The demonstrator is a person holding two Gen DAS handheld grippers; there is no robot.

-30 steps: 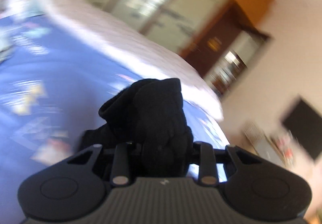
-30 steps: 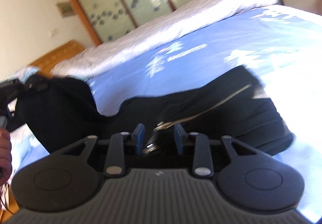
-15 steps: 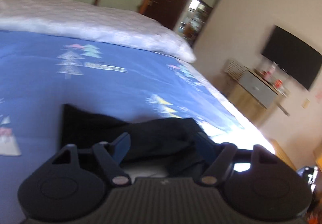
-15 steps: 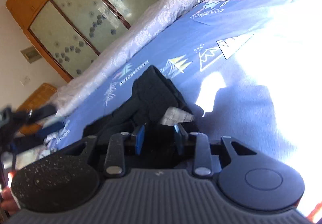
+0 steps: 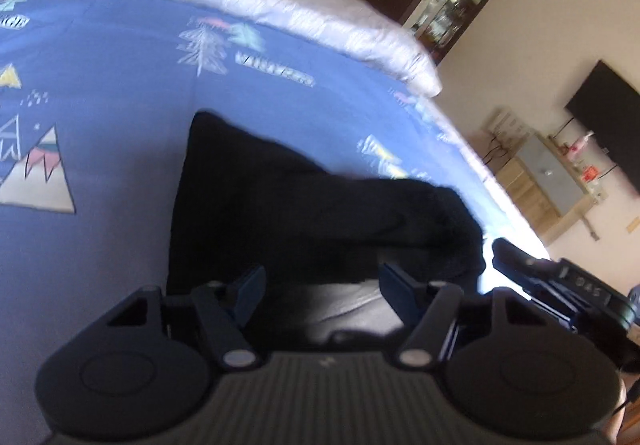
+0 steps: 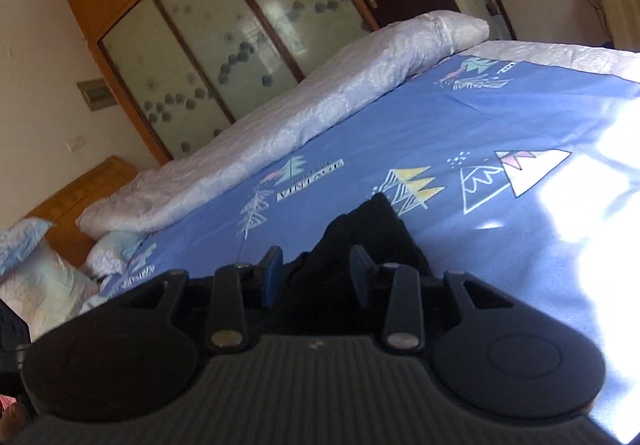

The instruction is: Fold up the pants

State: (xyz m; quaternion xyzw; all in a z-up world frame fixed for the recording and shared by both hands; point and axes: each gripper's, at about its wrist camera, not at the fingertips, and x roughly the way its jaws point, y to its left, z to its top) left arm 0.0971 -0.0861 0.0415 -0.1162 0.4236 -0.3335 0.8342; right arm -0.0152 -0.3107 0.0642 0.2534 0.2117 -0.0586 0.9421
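The black pants (image 5: 288, 213) lie folded in a dark bundle on the blue bedsheet (image 5: 100, 93). My left gripper (image 5: 320, 285) is open just above their near edge, with nothing between its blue pads. In the right wrist view the pants (image 6: 372, 237) show as a dark peak in front of my right gripper (image 6: 316, 273). Its jaws stand apart, and the black cloth lies between and below them; no grip on it shows. The other gripper (image 5: 560, 285) shows at the right edge of the left wrist view.
A white rolled duvet (image 6: 280, 125) lies along the far side of the bed. Pillows (image 6: 44, 277) lie at the left. A wardrobe (image 6: 224, 25) stands behind. A cabinet (image 5: 548, 173) and a wall TV (image 5: 608, 113) are at the right. Bright sunlight (image 6: 600, 205) falls on the sheet.
My left gripper let go of the bunched pants, opened and drew back. The pants now lie flat on the sheet. My right gripper opened wider and pulled back.
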